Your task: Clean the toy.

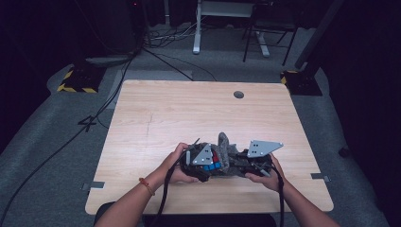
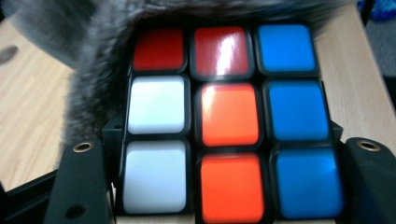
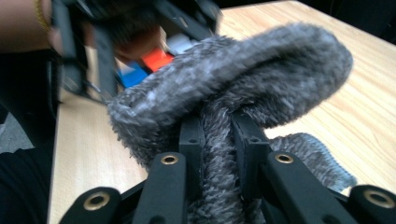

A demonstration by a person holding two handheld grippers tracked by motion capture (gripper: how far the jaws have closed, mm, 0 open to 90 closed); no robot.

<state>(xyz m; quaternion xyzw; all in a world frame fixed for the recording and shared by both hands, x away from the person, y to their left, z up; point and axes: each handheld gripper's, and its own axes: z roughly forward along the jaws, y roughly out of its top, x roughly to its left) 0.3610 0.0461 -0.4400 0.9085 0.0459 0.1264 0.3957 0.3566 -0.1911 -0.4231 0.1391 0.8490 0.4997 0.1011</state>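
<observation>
Fingers of the left gripper [image 2: 229, 186] clamp a colour-tiled puzzle cube [image 2: 224, 121] at its two sides; those of the right gripper [image 3: 219, 140] pinch a fold of grey fluffy cloth [image 3: 243, 79], nearly pressed together. Wiping looks to be the step in hand: the cloth drapes over the cube's far edge, at twelve o'clock from the left fingers. Next, the right hand would need to drag the cloth across the tiles. Both meet near the desk's [image 1: 165, 109] six o'clock edge.
</observation>
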